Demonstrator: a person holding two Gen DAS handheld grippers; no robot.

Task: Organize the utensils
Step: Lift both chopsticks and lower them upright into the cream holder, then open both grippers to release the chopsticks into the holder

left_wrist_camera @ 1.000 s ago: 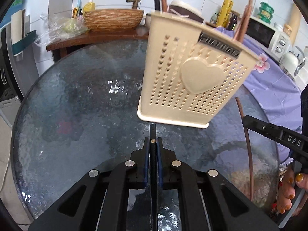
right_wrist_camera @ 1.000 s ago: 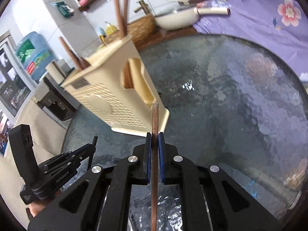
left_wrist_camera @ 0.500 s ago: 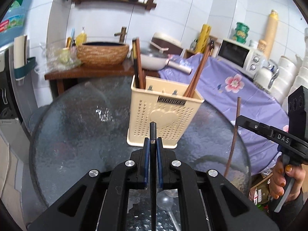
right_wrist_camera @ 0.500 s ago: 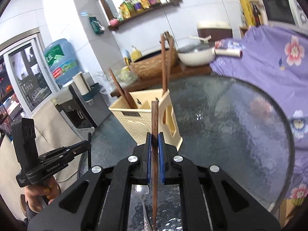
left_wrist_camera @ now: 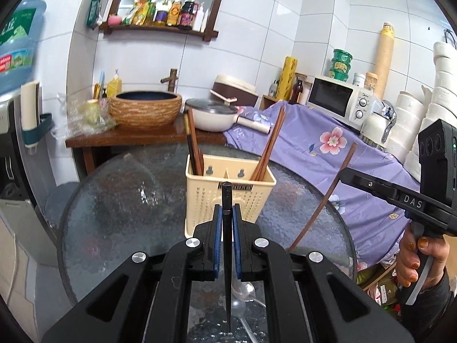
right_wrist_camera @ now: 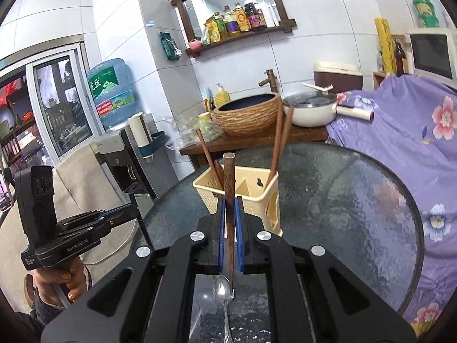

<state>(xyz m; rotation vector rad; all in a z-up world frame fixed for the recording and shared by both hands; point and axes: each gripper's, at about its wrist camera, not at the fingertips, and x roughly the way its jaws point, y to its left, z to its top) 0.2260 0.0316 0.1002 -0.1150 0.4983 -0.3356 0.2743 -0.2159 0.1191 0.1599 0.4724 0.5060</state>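
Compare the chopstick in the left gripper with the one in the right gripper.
The left gripper clamps a black chopstick; the right gripper clamps a brown chopstick.
The black chopstick stands almost upright in its jaws; seen from the left wrist, the brown chopstick leans.
The black chopstick's top looks narrower than the brown chopstick's.
Both are gripped partway along, off the table, near the holder.

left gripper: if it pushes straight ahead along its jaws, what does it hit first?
Most likely the cream utensil holder on the glass table. The left gripper, shut on a dark chopstick, aims at the holder's front wall, with nothing visible between. Depth is unclear.
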